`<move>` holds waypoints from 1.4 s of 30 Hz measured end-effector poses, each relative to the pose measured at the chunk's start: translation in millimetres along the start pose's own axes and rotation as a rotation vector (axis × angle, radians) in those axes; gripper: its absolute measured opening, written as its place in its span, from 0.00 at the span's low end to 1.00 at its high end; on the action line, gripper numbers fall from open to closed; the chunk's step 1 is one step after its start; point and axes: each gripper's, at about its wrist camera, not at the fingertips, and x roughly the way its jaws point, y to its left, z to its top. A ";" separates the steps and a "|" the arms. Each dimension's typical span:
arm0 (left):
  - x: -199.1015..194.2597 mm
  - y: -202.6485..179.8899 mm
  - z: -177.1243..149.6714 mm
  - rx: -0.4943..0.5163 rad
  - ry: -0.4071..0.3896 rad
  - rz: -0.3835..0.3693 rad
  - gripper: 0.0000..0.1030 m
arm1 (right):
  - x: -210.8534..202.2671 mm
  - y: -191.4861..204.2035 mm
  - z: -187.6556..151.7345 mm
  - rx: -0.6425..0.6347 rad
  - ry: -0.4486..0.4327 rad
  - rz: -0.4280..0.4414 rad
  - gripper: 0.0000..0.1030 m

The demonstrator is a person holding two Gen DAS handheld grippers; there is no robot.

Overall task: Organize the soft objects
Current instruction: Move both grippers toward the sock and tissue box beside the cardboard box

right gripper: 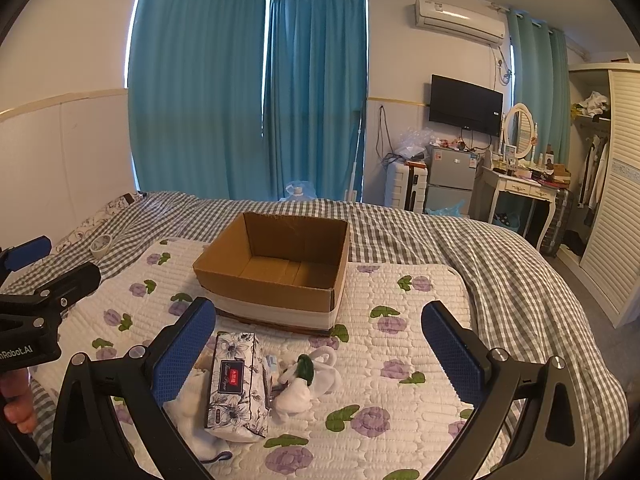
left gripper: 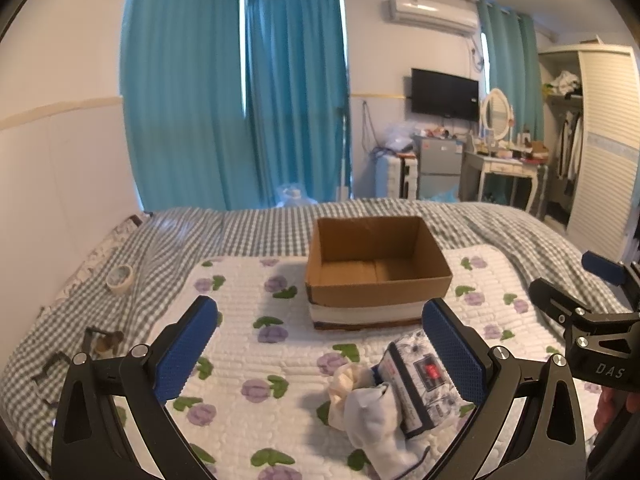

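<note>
An open, empty cardboard box point(left gripper: 378, 270) point(right gripper: 276, 268) stands on a white floral quilt point(left gripper: 248, 320) point(right gripper: 400, 360) on the bed. In front of it lie a floral tissue pack point(right gripper: 236, 384) point(left gripper: 416, 384), white socks point(left gripper: 368, 408) point(right gripper: 188, 412) and a small white plush with a green part point(right gripper: 304, 376). My left gripper point(left gripper: 320, 344) is open above the quilt, the pile near its right finger. My right gripper point(right gripper: 320, 348) is open, the tissue pack by its left finger. Each gripper shows at the edge of the other's view.
A roll of tape point(left gripper: 119, 278) point(right gripper: 100, 245) and small dark clips point(left gripper: 102, 340) lie on the checked bedspread at the left. Beyond the bed are teal curtains point(left gripper: 240, 100), a small fridge point(right gripper: 452, 180), a dressing table point(right gripper: 520, 188) and a wardrobe point(right gripper: 612, 180).
</note>
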 end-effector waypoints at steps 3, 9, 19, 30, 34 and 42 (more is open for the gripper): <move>0.1 0.5 -1.2 -0.002 0.001 0.002 1.00 | -0.4 0.3 0.9 -0.001 0.000 0.000 1.00; 0.3 1.1 -3.7 -0.007 0.003 0.006 1.00 | 2.5 0.9 -4.0 -0.003 0.002 0.002 1.00; 0.6 1.3 -5.5 -0.008 0.003 0.008 1.00 | 2.9 3.5 -5.7 -0.008 0.008 0.005 1.00; 0.7 1.8 -5.2 -0.008 0.005 0.007 1.00 | 3.3 4.3 -6.4 -0.010 0.011 0.005 1.00; 0.7 1.8 -5.1 -0.009 0.004 0.007 1.00 | 3.6 4.3 -5.7 -0.010 0.011 0.005 1.00; 0.7 2.1 -4.6 -0.008 0.004 0.006 1.00 | 3.8 4.5 -5.2 -0.011 0.012 0.004 1.00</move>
